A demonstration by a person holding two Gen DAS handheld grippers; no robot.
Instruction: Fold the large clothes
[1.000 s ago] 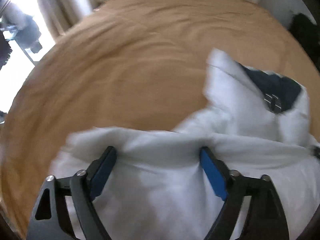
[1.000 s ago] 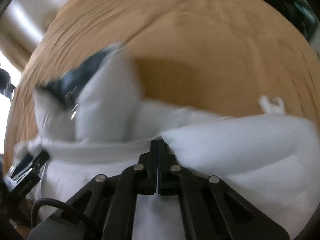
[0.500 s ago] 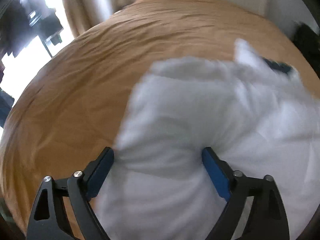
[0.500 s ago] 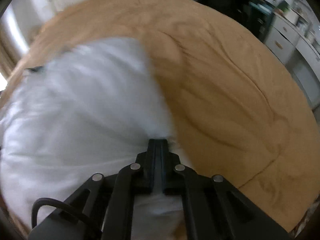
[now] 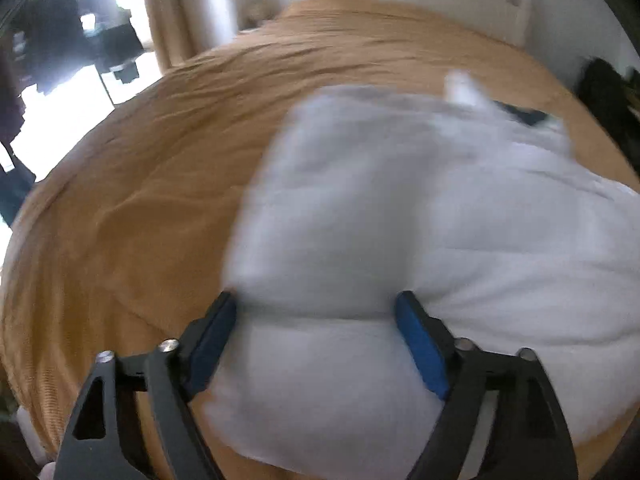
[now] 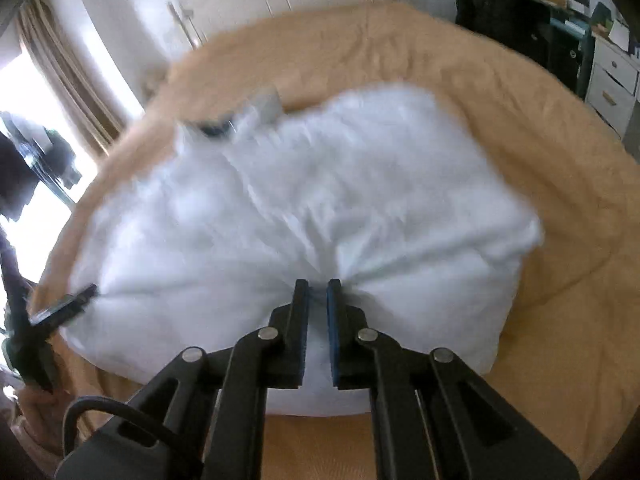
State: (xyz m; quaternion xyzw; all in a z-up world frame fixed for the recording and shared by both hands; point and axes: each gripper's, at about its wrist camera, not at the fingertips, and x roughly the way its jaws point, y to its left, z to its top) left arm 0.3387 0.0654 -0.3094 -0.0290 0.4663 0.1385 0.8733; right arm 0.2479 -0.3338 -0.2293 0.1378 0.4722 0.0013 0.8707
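Observation:
A large white padded garment (image 5: pixel 400 208) with a dark blue collar lining (image 5: pixel 524 114) lies spread on the tan bed cover (image 5: pixel 160 160), blurred by motion. Its near edge bulges between the blue pads of my left gripper (image 5: pixel 314 308), whose jaws stand wide and are opening. In the right wrist view the same garment (image 6: pixel 300 208) fans out in creases from my right gripper (image 6: pixel 318 292), which is shut on a pinch of its near hem. The left gripper's fingertip (image 6: pixel 86 292) shows at the garment's left corner.
The tan bed cover (image 6: pixel 520 120) runs around the garment on all sides. A curtain and bright window (image 5: pixel 172 12) are at the left and a white headboard (image 5: pixel 420 0) is beyond. White wardrobe doors (image 6: pixel 260 0), hanging dark clothes (image 6: pixel 492 0) and white drawers (image 6: pixel 612 88) stand past the bed.
The garment went from a bunched heap with its collar standing up to a broad sheet thrown out flat across the bed. Both grippers swept along with it; the right one stays clamped.

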